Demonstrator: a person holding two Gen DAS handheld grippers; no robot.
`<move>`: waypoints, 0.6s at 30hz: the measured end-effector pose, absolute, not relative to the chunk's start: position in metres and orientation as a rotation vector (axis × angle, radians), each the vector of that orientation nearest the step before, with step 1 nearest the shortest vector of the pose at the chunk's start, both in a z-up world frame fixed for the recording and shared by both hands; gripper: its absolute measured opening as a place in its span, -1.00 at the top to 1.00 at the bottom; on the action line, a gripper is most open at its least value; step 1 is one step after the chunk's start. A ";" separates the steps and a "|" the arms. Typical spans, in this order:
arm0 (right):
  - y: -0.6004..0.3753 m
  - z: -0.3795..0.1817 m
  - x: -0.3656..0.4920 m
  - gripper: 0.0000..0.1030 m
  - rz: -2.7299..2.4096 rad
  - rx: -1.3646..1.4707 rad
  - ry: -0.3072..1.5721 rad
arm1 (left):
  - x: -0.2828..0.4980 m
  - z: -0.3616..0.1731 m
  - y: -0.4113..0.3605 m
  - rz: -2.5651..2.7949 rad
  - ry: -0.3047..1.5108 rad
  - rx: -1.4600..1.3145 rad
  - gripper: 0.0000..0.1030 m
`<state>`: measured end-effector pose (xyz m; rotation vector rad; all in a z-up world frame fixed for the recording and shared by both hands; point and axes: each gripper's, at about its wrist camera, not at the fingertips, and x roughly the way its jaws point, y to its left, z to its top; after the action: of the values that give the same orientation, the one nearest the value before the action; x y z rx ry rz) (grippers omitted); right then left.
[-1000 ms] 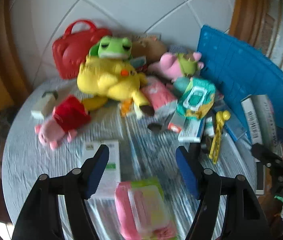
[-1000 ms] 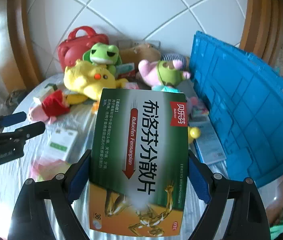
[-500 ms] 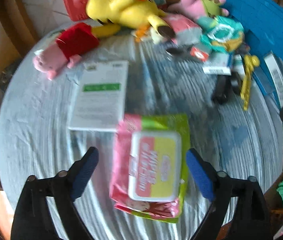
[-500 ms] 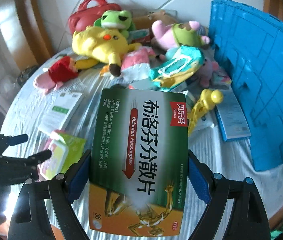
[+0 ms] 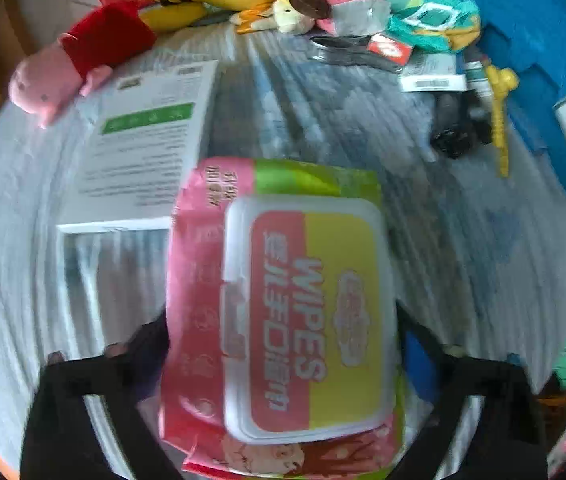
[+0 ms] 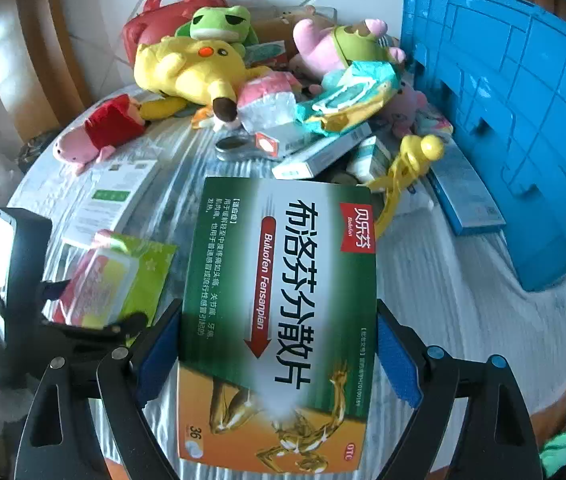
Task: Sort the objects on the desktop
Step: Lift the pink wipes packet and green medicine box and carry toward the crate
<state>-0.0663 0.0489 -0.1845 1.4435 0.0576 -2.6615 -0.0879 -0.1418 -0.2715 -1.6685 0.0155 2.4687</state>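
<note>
Wipes pack (image 5: 283, 316) sits between your left claw (image 5: 283, 344), spread wide at lower centre; your right claw (image 6: 279, 344) clamps the medicine box (image 6: 279, 296).

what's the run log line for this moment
left gripper: open around wipes pack | right gripper: shut on medicine box

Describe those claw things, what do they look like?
Each is a black plastic two-finger clamp. The right gripper has ribbed blue pads inside its fingers and round rivets, some silver, some blue. The left gripper, blurred, looks alike: black fingers, a blue pad.
</note>
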 end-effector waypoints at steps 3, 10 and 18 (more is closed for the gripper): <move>0.046 -0.185 -0.063 -0.72 -2.665 1.459 0.063 | -0.082 -0.258 -0.141 2.478 0.019 -1.629 -0.53; 0.038 -0.148 -0.060 -0.72 -2.705 1.397 0.079 | -0.077 -0.180 -0.146 2.577 0.052 -1.442 -0.53; 0.043 -0.075 -0.054 -0.72 -2.818 1.234 0.106 | -0.080 -0.099 -0.133 2.616 0.067 -1.212 -0.53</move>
<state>-0.0537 0.0430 -0.0754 1.2335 0.1057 -2.8180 -0.0802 -0.1331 -0.0987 -1.2121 0.0668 2.6158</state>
